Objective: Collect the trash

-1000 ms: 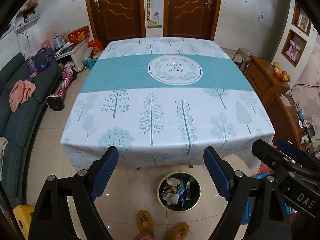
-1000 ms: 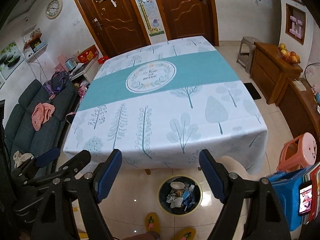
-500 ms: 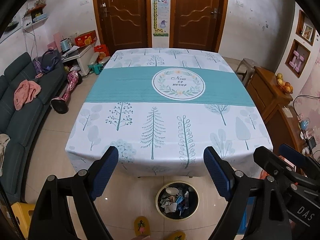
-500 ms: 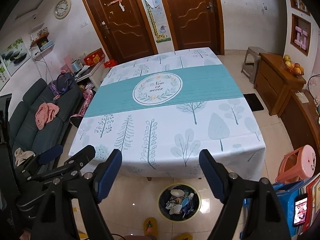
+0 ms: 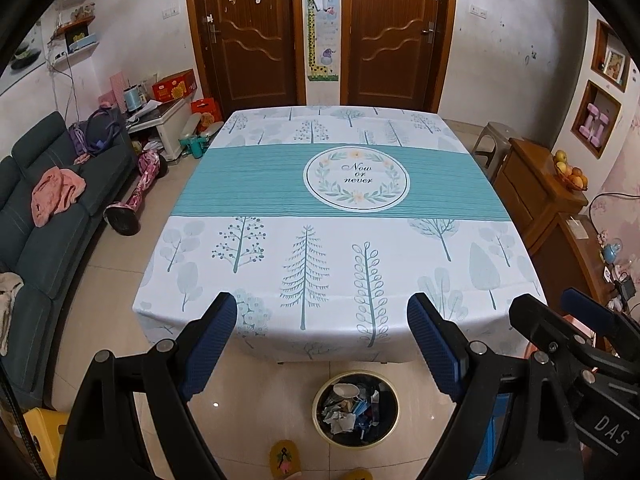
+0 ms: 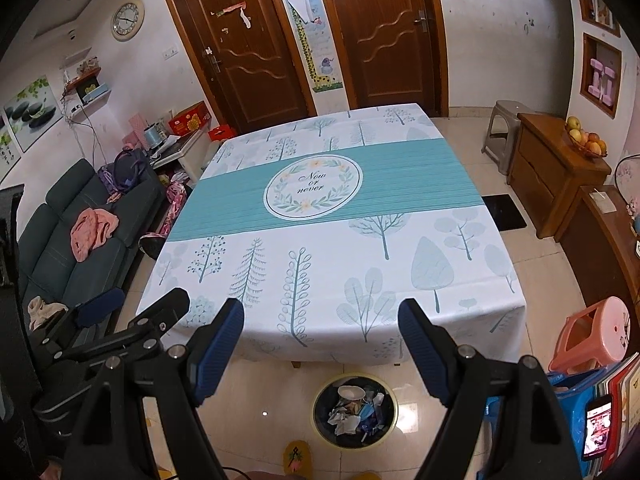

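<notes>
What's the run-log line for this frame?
left gripper: open, empty | right gripper: open, empty | trash bin: on floor before table, holds trash | tablecloth: no trash visible

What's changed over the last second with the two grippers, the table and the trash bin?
Both views have risen and pulled back: the table now sits lower in frame, with more of the doors and wall above it. The left hand-held gripper and right hand-held gripper stayed open and empty. The trash bin stayed full on the floor.
</notes>
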